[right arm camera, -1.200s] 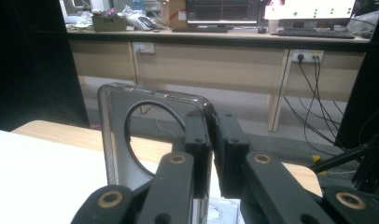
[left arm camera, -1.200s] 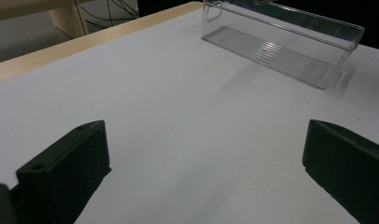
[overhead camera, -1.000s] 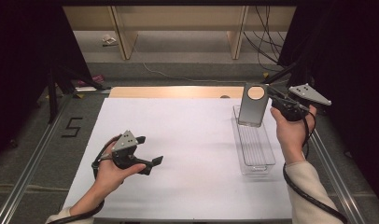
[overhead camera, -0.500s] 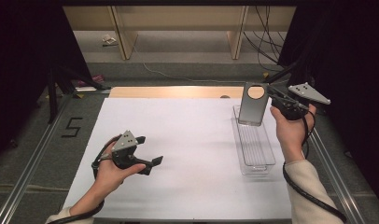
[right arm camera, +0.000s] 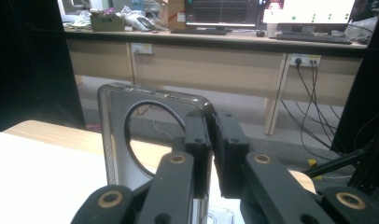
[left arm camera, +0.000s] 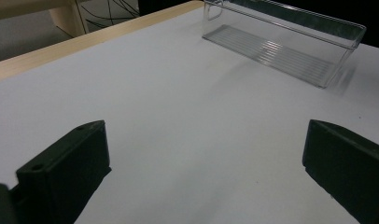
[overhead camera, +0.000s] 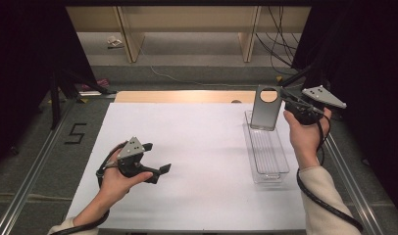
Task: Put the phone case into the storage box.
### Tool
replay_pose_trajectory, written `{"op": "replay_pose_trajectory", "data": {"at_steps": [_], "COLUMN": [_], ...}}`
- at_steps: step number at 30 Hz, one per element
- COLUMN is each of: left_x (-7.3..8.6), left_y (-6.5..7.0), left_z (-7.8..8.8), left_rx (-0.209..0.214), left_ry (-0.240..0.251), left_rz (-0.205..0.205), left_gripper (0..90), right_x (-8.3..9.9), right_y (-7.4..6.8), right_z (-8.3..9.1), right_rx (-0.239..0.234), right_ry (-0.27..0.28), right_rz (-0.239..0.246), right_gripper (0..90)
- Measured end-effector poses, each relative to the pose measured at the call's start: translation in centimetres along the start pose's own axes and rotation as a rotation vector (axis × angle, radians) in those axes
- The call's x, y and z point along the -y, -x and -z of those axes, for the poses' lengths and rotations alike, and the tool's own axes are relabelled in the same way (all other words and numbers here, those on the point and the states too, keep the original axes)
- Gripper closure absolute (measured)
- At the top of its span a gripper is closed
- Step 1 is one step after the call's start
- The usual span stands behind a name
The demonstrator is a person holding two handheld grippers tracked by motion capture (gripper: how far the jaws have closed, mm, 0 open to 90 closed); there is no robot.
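Two hand-held grippers, one clear tray and one grey holed plate share a white-covered desk (overhead camera: 202,147): at left, the left hand-held gripper (overhead camera: 155,159) hovers low, jaws spread and empty. Right of centre, the clear tray (overhead camera: 266,147) lies lengthwise; the right hand-held gripper (overhead camera: 284,95), jaws pinching, holds the grey plate (overhead camera: 265,108) upright over the tray's far end. Nothing has shifted from the earlier frames; both wrists stay level.

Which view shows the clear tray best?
The high view: the whole clear tray lies on the white sheet, under the phone case held by the right gripper. The left gripper view shows it slanted, one end cut off; the right gripper view shows a sliver.
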State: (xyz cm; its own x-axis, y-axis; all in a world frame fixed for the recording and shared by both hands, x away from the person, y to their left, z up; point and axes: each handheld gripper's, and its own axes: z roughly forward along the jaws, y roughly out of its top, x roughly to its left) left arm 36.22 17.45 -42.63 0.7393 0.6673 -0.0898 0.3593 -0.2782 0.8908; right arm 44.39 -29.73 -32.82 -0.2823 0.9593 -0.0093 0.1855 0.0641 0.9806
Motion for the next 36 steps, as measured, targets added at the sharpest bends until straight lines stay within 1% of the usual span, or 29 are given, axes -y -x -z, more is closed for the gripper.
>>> {"op": "replay_pose_trajectory", "data": {"at_steps": [19, 36], "left_x": [0.02, 0.06], "left_y": [-0.05, -0.09], "left_z": [0.06, 0.04], "left_rx": [0.0, 0.0], "left_ry": [0.0, 0.0], "left_rz": [0.002, 0.004], "left_gripper": [0.1, 0.1], "right_x": [0.05, 0.1], "right_y": [0.03, 0.1], "right_z": [-0.42, -0.77], "right_rx": [0.005, 0.009], "right_ry": [0.005, 0.013], "right_rz": [0.027, 0.036], "right_gripper": [85.4, 85.4]}}
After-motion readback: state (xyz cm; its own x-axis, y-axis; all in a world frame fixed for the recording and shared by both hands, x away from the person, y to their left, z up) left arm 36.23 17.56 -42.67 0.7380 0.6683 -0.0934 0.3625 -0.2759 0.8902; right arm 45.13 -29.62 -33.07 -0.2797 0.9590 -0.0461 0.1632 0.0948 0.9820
